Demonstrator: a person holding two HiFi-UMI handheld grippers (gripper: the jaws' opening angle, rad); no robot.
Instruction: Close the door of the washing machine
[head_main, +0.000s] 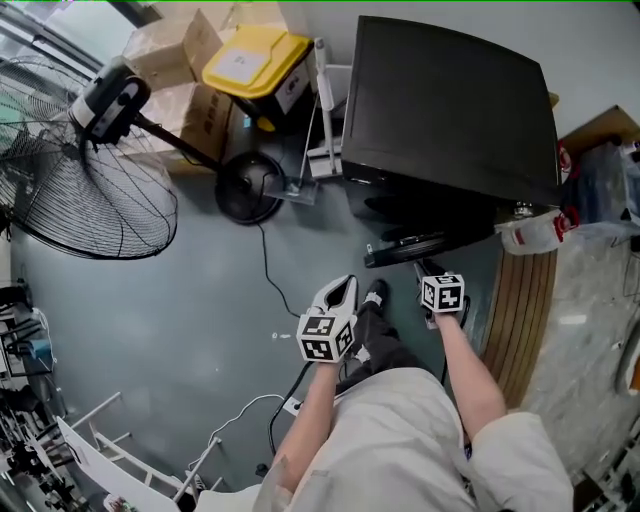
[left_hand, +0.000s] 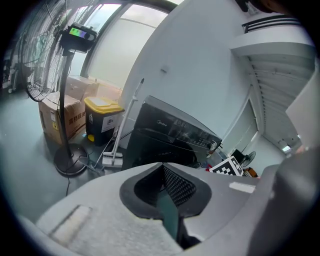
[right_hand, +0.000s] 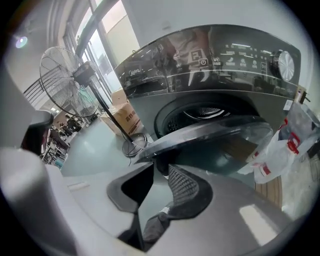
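A black front-loading washing machine (head_main: 450, 110) stands at the upper right, and it also shows in the left gripper view (left_hand: 170, 135). Its round door (head_main: 405, 250) hangs open, swung out over the floor. In the right gripper view the door (right_hand: 220, 135) lies just below the drum opening (right_hand: 205, 112). My right gripper (head_main: 424, 268) is at the door's outer edge, and its jaws (right_hand: 159, 162) hold that edge between the tips. My left gripper (head_main: 345, 288) hovers to the left of the door, apart from it. Its jaws (left_hand: 162, 172) stand slightly apart with nothing between them.
A standing fan (head_main: 80, 190) with a round base (head_main: 248, 187) fills the left. A yellow-lidded bin (head_main: 255, 60) and cardboard boxes (head_main: 170, 50) stand behind it. A cable (head_main: 265, 260) runs across the floor. A plastic bag (head_main: 535, 232) and wooden slats (head_main: 525, 310) lie right of the machine.
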